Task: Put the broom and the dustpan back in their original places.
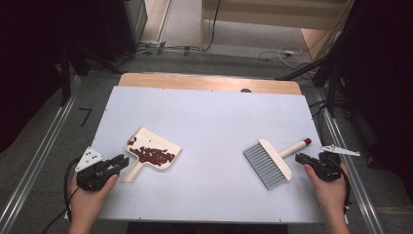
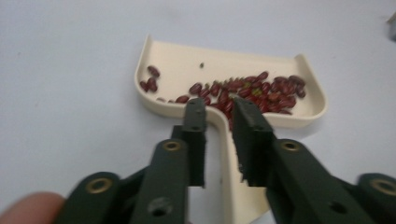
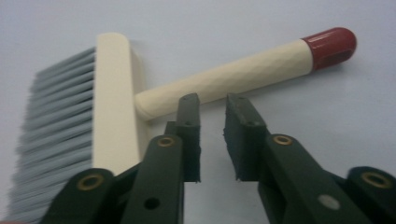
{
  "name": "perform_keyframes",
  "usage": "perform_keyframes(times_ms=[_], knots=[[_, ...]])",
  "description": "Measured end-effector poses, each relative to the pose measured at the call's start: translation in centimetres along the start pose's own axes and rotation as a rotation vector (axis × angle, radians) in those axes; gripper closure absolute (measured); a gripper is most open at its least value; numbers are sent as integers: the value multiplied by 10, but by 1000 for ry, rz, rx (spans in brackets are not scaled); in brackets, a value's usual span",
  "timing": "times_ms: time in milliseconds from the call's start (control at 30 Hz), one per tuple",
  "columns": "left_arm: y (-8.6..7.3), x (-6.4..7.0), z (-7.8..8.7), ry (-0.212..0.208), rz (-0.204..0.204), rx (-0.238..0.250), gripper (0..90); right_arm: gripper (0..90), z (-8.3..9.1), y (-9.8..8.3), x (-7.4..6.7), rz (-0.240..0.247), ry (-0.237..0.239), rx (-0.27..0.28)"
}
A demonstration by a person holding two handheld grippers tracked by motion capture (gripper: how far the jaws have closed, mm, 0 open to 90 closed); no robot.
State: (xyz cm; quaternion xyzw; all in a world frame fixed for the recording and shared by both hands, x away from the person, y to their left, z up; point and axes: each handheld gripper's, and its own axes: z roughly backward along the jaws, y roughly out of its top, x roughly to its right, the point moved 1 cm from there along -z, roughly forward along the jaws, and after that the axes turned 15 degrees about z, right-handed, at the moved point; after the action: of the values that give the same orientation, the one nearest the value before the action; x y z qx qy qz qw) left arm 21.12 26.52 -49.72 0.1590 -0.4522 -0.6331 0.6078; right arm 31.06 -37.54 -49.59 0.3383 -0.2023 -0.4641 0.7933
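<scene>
A pale blue-grey mat (image 1: 204, 122) is covering the wooden table (image 1: 209, 80), giving a smooth, matte surface for sweeping.

On its right side the hand brush (image 1: 272, 161) is lying flat, grey bristles (image 3: 56, 116) pointing toward the person and its cream wooden handle with a glossy red tip (image 3: 329, 44) angling away to the right, probably so it is easy to pick up from that side. The right gripper (image 1: 303, 158) is resting just beside the handle; in the right gripper view its black jaws are standing slightly apart with only bare mat in the gap, pinching nothing.

On the left side the cream plastic dustpan (image 1: 153, 141) is sitting flat with its open lip facing away from the person and its raised back wall keeping the load in. The left gripper (image 1: 122, 161) is hovering over the dustpan's short handle (image 2: 231, 177), jaws narrowly spread to either side of it, the pads not pressing on it as far as I can tell.

Small, shiny, dark red kidney beans (image 2: 247, 91) are lying heaped against the pan's back wall.
</scene>
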Motion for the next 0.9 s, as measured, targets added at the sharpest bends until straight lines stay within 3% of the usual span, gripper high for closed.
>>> perform_keyframes(times_ms=[100,200,400,667,900], knots=[[-3,-7,-2,14,19,-34,892,880,-6,2,3,6,-43,-35],[-7,-12,-7,39,25,-81,900,884,-11,5,6,5,-93,-66],[-13,-10,-15,23,9,-154,900,884,-22,11,14,-10,-147,-126],[-15,0,-21,-3,-14,-177,900,885,-33,19,19,-22,-152,-148],[-17,9,-26,-18,-33,-183,900,885,-43,30,15,23,-152,-164]])
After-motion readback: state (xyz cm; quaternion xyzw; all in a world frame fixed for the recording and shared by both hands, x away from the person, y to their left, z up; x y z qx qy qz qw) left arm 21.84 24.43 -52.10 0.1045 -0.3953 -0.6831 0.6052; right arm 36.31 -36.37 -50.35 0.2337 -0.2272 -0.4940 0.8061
